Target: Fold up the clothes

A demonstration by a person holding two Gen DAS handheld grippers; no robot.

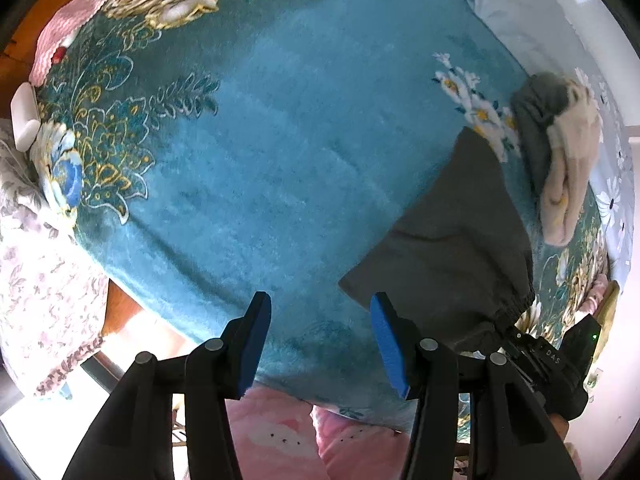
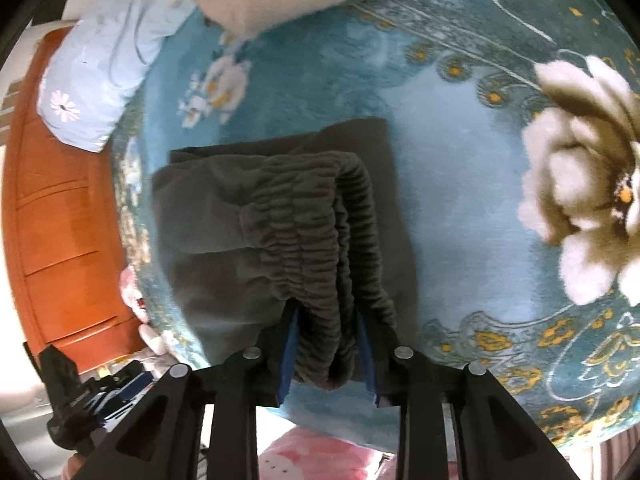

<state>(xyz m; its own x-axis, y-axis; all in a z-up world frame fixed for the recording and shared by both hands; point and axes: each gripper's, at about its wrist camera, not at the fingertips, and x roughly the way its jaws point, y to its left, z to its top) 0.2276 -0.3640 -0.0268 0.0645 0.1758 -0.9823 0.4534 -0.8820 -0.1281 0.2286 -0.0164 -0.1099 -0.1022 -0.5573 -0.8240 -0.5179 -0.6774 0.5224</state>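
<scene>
The right claw (image 2: 328, 344) is clamping the bunched elastic waistband of the dark trousers (image 2: 280, 216), its blue pads pressing in from both sides, while the left claw (image 1: 320, 340) is hanging with its jaws apart over bare blanket (image 1: 280, 140), gripping nothing. The trousers are lying on the right of the teal flowered blanket, already doubled, with a flat layer showing beneath the gathered band. Judging by this, a fold is being carried or laid: doing it well means keeping the band pinched evenly, moving it low and straight along the cloth so the layers stay square, and letting the free claw pin or smooth the near edge. Whether this is a fold going over or one just being set down, I cannot tell. A beige and grey clothes pile (image 1: 560, 152) is sitting just beyond the trousers on the far right, crowding that side; a pale blue pillow (image 2: 100, 76) is lying at the far left.
</scene>
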